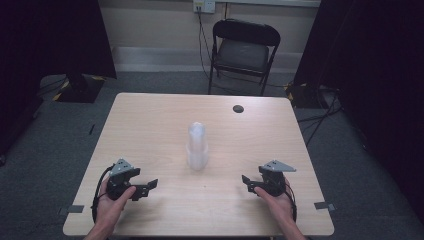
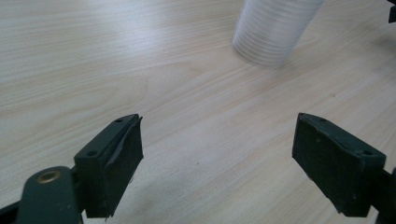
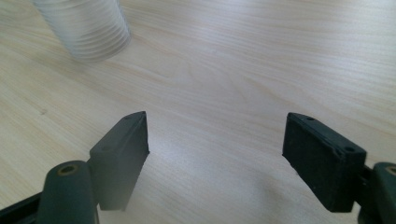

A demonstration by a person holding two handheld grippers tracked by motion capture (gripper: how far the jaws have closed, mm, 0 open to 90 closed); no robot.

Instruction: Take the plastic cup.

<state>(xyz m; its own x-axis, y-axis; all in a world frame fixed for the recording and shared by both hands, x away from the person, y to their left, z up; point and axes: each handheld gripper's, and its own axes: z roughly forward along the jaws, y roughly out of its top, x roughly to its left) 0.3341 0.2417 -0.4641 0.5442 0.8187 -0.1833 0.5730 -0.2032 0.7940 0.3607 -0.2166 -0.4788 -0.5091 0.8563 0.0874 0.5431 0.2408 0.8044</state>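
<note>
A stack of clear plastic cups (image 1: 197,145) stands upside down in the middle of the light wooden table (image 1: 150,120). My left gripper (image 1: 148,187) rests near the table's front left, held by a hand, its jaws wide apart with nothing between them. My right gripper (image 1: 248,182) sits at the front right, also held by a hand, jaws wide apart and empty. In the left gripper view the cup stack (image 2: 273,30) rises at the upper right beyond the gripper (image 2: 217,163). In the right gripper view the stack (image 3: 86,28) is at the upper left, ahead of the gripper (image 3: 215,161).
A small dark round spot (image 1: 238,108) lies near the table's far right edge. A black folding chair (image 1: 242,50) stands behind the table. Dark curtains hang at both sides, and cables run over the grey floor at the right.
</note>
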